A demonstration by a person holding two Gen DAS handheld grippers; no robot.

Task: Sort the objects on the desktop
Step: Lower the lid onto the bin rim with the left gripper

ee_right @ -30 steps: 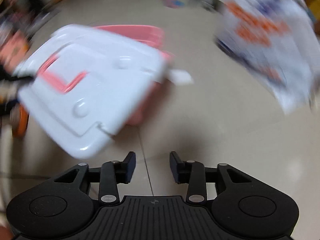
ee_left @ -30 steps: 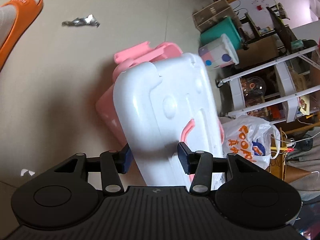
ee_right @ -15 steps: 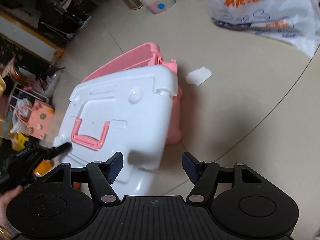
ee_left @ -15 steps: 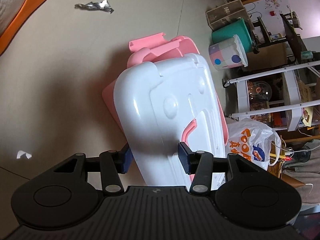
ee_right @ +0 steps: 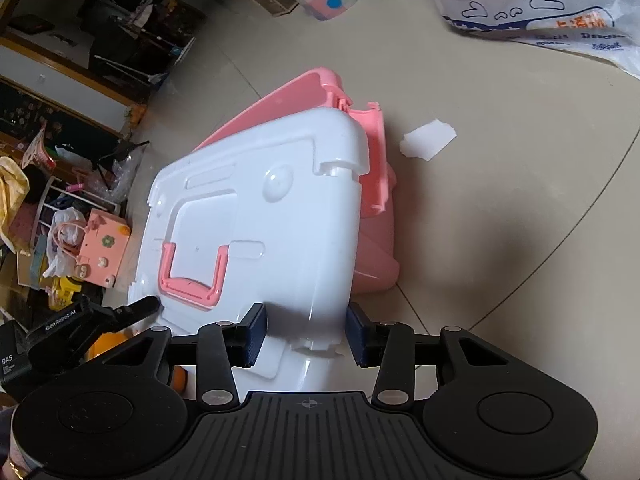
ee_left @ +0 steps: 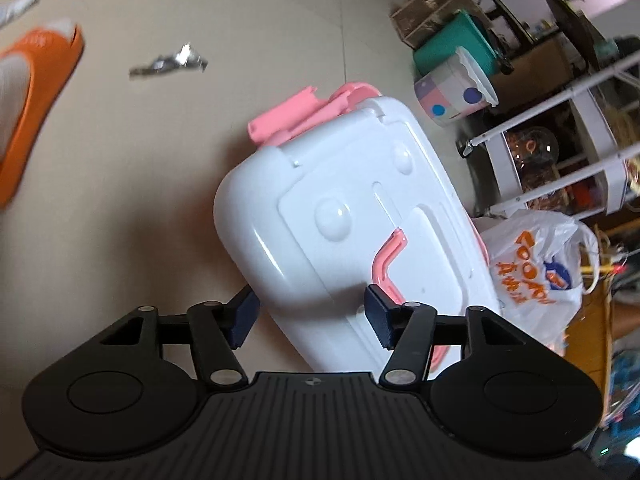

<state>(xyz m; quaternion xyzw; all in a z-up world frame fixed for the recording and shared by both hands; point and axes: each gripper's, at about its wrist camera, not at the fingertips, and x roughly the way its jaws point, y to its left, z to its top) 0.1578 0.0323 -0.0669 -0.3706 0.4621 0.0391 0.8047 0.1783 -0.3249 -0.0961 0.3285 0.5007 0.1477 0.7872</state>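
Right wrist view shows the white lid [ee_right: 256,216] of a pink box [ee_right: 372,248] tilted up over the box, which stands on the tiled floor [ee_right: 500,200]. The lid has a pink handle [ee_right: 192,276] lying flat in its top. The right gripper [ee_right: 305,334] has the near edge of the lid between its jaws, and they are closing on it; the pads look touching the edge on both sides. From the left wrist view, the left gripper [ee_left: 310,314] has another edge of the same lid between its jaws, which are opening; the left pad is clearly off the lid. Near the box are a white paper scrap [ee_right: 428,142], a printed plastic bag [ee_left: 536,264] and an orange slipper [ee_left: 32,92].
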